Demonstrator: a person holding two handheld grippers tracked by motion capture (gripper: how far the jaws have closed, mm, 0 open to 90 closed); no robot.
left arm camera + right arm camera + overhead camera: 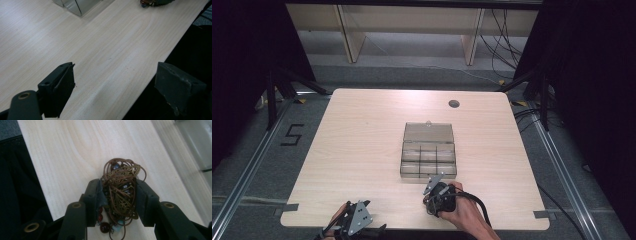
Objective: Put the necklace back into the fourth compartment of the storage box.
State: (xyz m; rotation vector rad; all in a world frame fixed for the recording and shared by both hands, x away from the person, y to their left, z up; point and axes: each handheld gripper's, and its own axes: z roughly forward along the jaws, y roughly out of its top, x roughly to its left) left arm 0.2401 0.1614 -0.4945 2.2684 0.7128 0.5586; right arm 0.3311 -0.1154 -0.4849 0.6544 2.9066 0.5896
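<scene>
Your right tool grips a bundle of brown cord, beads and filigree just near of the open compartment box, whose cells look empty. Your left tool gapes idle over the desk edge.

Black two-jaw grippers, grey plates, black cables

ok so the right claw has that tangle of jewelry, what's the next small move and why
Probably carry it forward over the clear compartment box. The right claw is shut on the tangle of cord and beads, held just short of the box's near edge, and the box's lid lies open behind it. The left claw is open, holding nothing, at the table's near edge, so it need not move.
</scene>
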